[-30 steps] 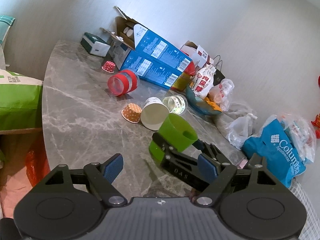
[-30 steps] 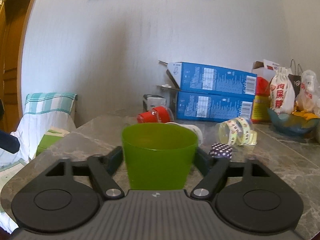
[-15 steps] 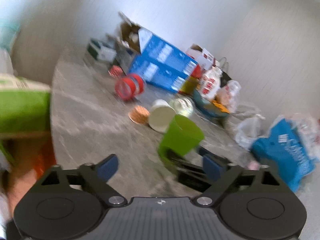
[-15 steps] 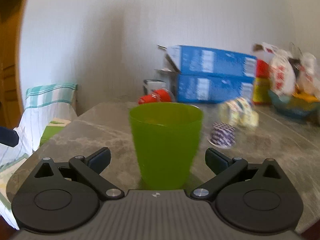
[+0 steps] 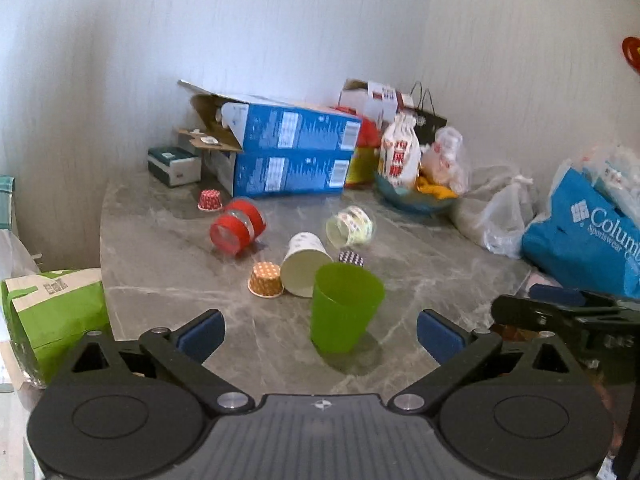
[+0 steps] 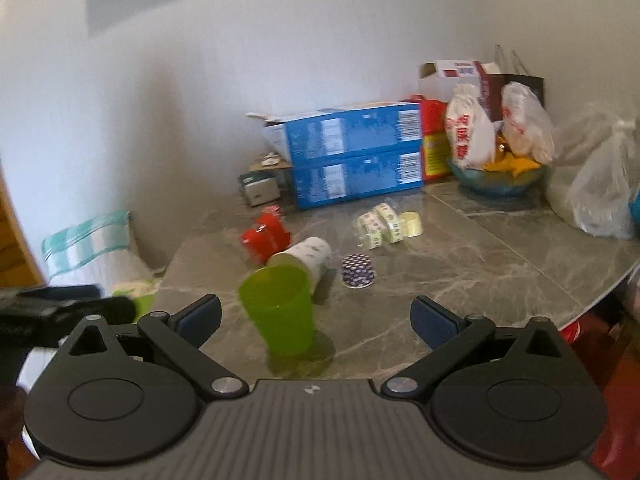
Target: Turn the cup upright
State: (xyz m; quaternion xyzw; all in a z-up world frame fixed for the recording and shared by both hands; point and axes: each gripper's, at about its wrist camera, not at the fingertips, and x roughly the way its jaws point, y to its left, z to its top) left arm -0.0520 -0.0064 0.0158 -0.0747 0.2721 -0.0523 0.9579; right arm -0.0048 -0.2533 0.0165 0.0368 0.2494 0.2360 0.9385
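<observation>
Green cup point(image 5: 345, 306) stands upright, mouth up, on grey marble table point(image 5: 160, 248), free of both tools. Left gripper point(image 5: 319, 335) spread wide, nothing between pads. Right gripper point(image 6: 316, 317) likewise spread, cup just inside its left finger. White paper cup point(image 5: 305, 264) on its side behind, partly hidden by green cup. Right-wrist view blurred.

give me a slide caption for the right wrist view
Open right gripper behind upright green plastic cup on grey marble table.
</observation>
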